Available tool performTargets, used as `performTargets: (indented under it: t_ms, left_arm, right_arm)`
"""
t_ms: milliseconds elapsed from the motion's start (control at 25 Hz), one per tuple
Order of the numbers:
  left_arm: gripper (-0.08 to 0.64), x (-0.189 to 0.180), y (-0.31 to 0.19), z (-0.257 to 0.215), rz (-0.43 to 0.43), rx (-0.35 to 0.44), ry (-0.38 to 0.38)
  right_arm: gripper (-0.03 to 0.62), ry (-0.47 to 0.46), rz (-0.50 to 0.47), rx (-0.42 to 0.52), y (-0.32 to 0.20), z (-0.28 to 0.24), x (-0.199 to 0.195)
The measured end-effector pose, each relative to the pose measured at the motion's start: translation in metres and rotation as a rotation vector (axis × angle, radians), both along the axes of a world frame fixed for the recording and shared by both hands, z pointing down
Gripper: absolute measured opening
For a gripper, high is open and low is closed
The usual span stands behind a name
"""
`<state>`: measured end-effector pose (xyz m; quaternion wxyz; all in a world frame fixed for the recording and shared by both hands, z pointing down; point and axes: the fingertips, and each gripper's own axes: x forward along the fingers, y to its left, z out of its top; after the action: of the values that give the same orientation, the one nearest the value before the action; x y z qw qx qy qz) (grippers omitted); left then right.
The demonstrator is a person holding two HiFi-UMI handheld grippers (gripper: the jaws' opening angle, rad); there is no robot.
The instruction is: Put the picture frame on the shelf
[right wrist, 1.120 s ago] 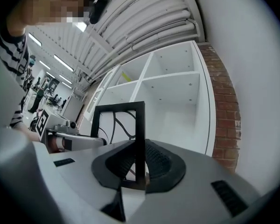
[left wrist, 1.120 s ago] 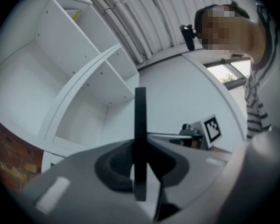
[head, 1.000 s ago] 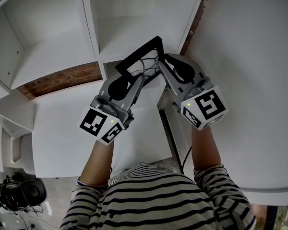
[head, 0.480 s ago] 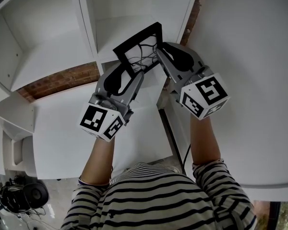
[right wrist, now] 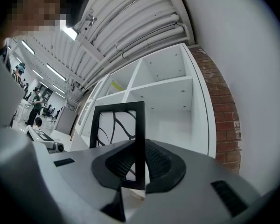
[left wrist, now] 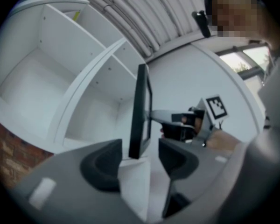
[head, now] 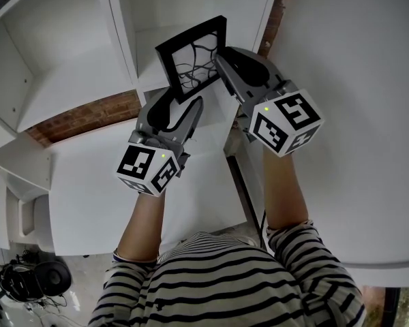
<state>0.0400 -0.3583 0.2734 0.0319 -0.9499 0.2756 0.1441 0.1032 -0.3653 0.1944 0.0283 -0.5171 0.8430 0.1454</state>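
Left gripper [left wrist: 139, 160]: jaws have just been opening, picture frame [head: 193, 54] between them unpressed. Right gripper [right wrist: 139, 163]: clamped on frame edge, likely sole carrier toward shelf [head: 75, 80].

White cube shelf unit [head: 120, 39] at 12 o'clock in head view, split by upright dividers into open-fronted compartments, small peg holes in the side walls. Left compartment board [head: 68, 80] at 10 o'clock, middle compartment board [head: 147, 53] at 12. White flat tabletop [head: 88, 182] below the shelf, from centre out to 9 o'clock. Red brick strip [head: 88, 114] showing between the two. Grey floor [head: 75, 271] at 7 o'clock. Black round gear with cables [head: 31, 278] lying on it, too blurred to identify.
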Motion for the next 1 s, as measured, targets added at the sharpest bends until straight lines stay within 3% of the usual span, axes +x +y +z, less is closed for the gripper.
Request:
performTargets:
  t_ms: [680, 1000]
  left_arm:
    - [0.230, 0.007, -0.030, -0.015, -0.007, -0.083, -0.052]
    - [0.227, 0.014, -0.025, -0.002, 0.024, -0.085, -0.070]
  right_arm:
    - [0.058, -0.094, 0.024, -0.031, -0.056, -0.047, 0.005]
    - [0.058, -0.125, 0.077, -0.062, -0.078, -0.031, 0.013]
